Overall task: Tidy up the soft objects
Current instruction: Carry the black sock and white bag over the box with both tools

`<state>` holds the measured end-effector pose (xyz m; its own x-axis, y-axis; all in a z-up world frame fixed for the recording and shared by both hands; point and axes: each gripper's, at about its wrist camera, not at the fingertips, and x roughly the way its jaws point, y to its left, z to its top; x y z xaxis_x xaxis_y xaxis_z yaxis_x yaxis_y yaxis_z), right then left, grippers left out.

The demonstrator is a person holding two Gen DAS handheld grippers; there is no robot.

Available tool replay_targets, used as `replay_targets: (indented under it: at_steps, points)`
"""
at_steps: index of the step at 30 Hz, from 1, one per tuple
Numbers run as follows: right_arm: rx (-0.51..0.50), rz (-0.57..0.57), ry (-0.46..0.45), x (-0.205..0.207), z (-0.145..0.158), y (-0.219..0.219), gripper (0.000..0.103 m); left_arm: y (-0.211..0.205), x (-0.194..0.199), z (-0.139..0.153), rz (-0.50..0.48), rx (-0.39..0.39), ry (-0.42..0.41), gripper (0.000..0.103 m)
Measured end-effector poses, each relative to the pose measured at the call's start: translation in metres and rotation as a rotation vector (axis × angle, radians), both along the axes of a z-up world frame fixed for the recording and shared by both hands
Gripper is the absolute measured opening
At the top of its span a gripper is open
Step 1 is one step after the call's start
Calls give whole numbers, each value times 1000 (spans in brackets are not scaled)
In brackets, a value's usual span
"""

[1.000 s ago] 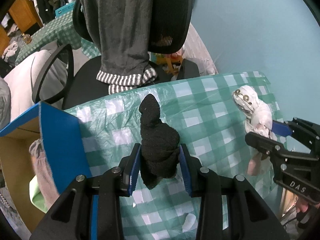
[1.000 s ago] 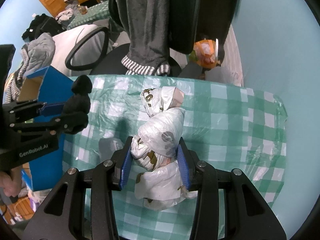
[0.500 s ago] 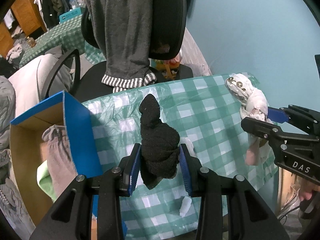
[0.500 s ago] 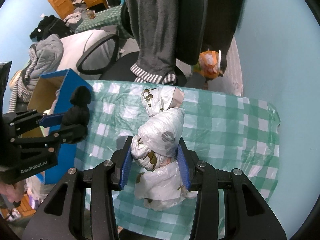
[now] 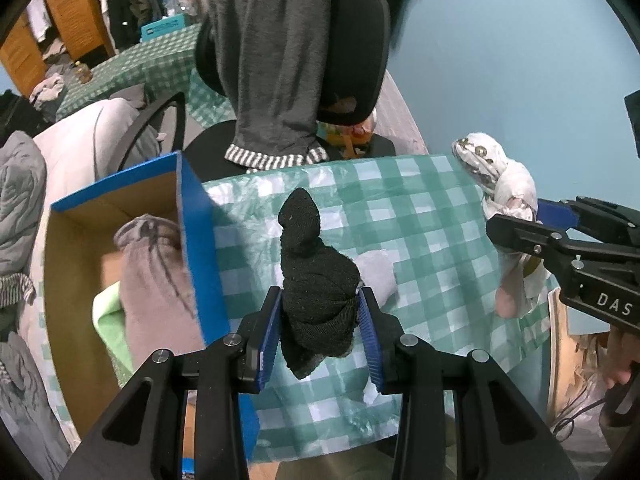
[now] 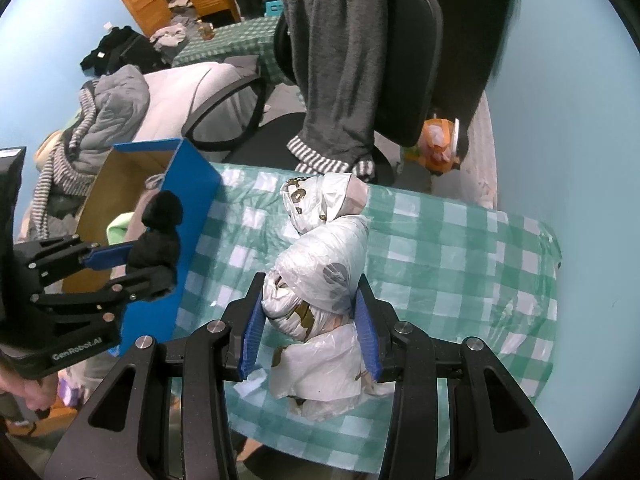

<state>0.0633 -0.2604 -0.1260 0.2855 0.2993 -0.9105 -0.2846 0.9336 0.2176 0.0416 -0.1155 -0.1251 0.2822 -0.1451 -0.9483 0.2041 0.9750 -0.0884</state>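
Left wrist: left gripper [image 5: 319, 337] jaws clamp black sock [image 5: 316, 288]; right gripper [image 6: 310, 336] jaws clamp white bundle [image 6: 320, 276].

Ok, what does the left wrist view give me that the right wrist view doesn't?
Left wrist only: the left gripper shut on the black sock bundle seen head-on, a scrap of white paper on the cloth below it, and the grey garment deep inside the blue box.

Right wrist only: the right gripper shut on the white plastic-wrapped bundle from behind, and the far right end of the checked tablecloth.

Both: box, cloth, both bundles, and the office chair draped with a grey garment.
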Motion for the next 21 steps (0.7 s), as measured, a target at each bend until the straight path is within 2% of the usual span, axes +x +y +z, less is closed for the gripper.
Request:
replay_targets:
  at_steps: [9,21]
  points:
    - [15,64,-16,-6,10,28,41,28,-11,19,51,17,-34,38]
    - [36,157,-30,-7,19,80,41,71,-20,20,121,18,-30,38]
